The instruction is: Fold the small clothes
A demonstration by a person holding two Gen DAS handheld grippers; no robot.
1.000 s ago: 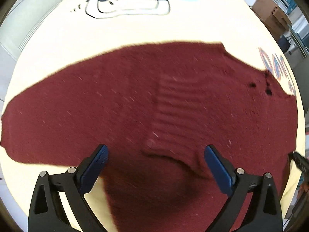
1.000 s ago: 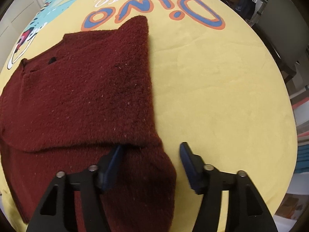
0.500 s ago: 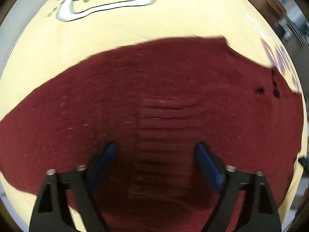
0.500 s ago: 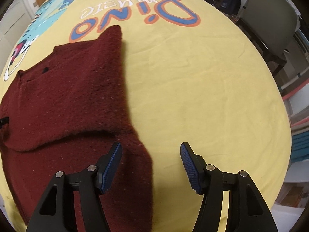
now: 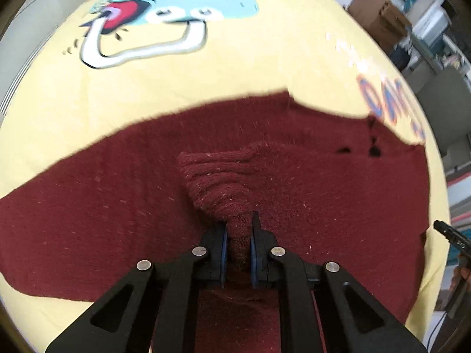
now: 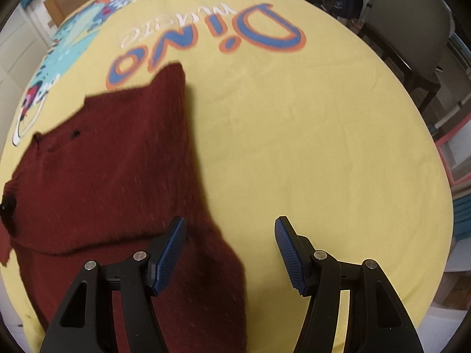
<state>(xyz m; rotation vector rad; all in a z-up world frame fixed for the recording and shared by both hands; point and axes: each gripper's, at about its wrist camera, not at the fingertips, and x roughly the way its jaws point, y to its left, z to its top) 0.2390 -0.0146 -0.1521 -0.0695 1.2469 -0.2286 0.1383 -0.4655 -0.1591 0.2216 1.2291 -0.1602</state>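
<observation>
A dark red knitted sweater (image 5: 117, 200) lies spread on the yellow printed cloth (image 5: 235, 76). My left gripper (image 5: 238, 235) is shut on the sweater's ribbed cuff (image 5: 217, 173), which bunches up between the blue pads. In the right wrist view the sweater (image 6: 112, 170) lies at the left with one side folded over. My right gripper (image 6: 231, 250) is open and empty, its left finger above the sweater's right edge, its right finger over bare cloth.
The cloth (image 6: 309, 147) carries a "Dino" print (image 6: 212, 41) and a cartoon dinosaur (image 5: 164, 17). A grey chair (image 6: 412, 23) stands beyond the far right edge. Cardboard boxes (image 5: 379, 20) stand past the table. The other gripper's tip (image 5: 450, 235) shows at the right.
My left gripper has closed on the ribbed cuff and pulled it up into a bunch. My right gripper has drawn back to the right, still open.
</observation>
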